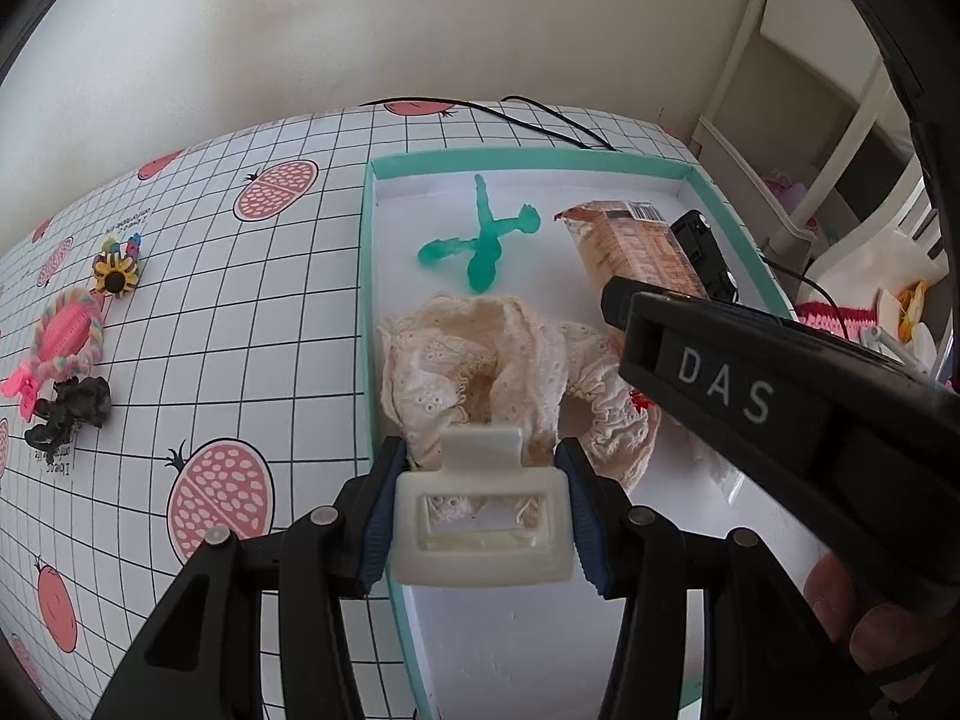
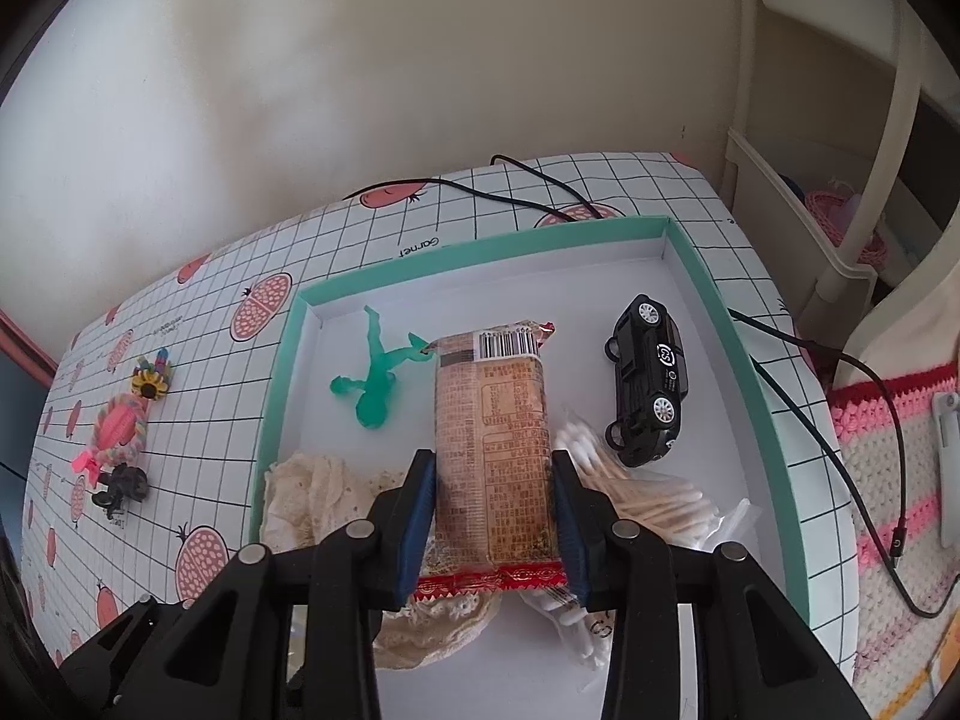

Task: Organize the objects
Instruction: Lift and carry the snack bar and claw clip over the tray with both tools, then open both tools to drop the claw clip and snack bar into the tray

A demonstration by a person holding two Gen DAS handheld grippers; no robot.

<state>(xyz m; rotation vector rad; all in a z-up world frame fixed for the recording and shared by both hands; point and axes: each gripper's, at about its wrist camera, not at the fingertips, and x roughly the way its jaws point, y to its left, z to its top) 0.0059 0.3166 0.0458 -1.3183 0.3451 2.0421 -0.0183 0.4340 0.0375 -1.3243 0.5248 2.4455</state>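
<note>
Cream hair clip [image 1: 480,516] fills my left gripper [image 1: 480,468]; only my right view shows the right gripper [image 2: 492,480] clamping the snack packet [image 2: 492,444]. "DAS" marks its side; "Garnet" is printed on the desk [image 2: 180,420].

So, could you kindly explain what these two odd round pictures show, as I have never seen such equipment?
No robot here: a person holds two handheld grippers, each with a fisheye camera looking along its fingers. The left gripper clamps a cream hair claw; the right gripper clamps a snack packet. Below is a teal-rimmed box holding a green figure, a black toy car, cotton swabs and lacy cloth. Hair accessories lie outside on the gridded tablecloth.
</note>
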